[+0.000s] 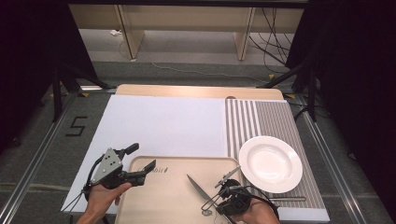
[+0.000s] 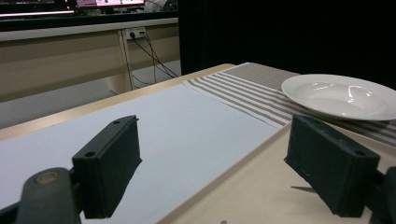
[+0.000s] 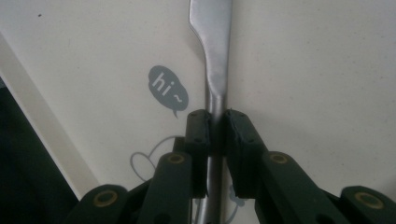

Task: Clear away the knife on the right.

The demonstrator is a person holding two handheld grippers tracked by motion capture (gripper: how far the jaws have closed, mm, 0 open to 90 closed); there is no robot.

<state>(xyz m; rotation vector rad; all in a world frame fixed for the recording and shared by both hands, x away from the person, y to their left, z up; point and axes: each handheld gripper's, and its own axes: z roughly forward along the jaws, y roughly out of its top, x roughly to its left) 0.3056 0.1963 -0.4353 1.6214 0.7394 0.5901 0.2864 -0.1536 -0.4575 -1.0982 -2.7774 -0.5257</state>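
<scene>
Your right gripper (image 3: 215, 135) has its fingers clamped on the knife (image 3: 212, 56) handle; the blade runs ahead of them over the tray (image 1: 163, 196). It's stiff, slick steel: hold near the neck. Your left gripper (image 2: 224, 163) fingers stand open, empty.

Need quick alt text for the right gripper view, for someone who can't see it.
The right gripper is shut on the handle of a table knife, whose blade points up and away over a beige tray. A grey "hi~" speech bubble is printed on the tray beside it.
</scene>
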